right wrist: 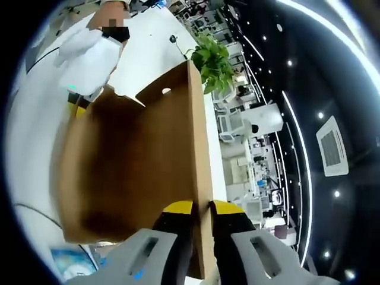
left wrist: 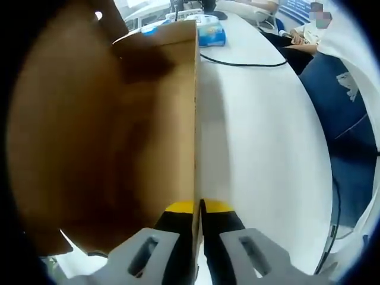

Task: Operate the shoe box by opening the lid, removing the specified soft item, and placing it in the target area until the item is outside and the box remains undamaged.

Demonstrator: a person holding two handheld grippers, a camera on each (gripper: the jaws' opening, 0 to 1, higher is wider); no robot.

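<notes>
Lid [left wrist: 119, 154] edge-on — long axis along fingers [left wrist: 178, 228]

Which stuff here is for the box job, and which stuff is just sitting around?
For the job:
- cardboard box, edge pinched by both grippers
- left gripper
- right gripper

Just lying about:
- blue tissue pack
- black cable
- green plant
- white table
</notes>
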